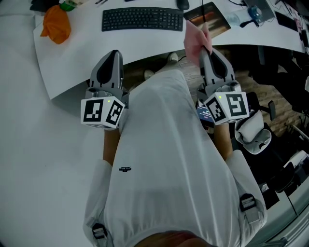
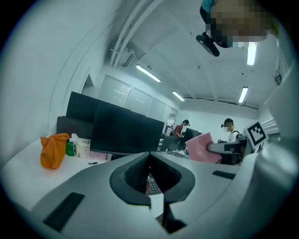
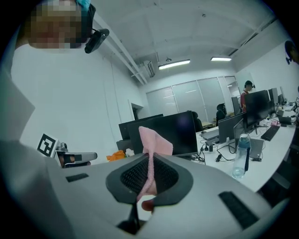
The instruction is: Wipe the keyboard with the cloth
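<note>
Flat black keyboard (image 1: 142, 19) lying on white desk (image 1: 82, 48) — right gripper (image 1: 208, 52) pinching thin pink cloth (image 1: 195, 34); left gripper (image 1: 111, 54) jaws pressing together, empty.

surface: white desk (image 1: 72, 62) | on it: keyboard (image 1: 142, 19), mouse (image 1: 182, 4), orange bundle (image 1: 56, 25), brown pad (image 1: 208, 16)

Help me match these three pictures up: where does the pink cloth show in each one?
Head view: pink cloth upper right of centre, sticking up from the right tongs.
Left gripper view: pink cloth right of centre, at mid height.
Right gripper view: pink cloth in the centre, pinched between the tongs.
Shared landmark: the orange bag.
</note>
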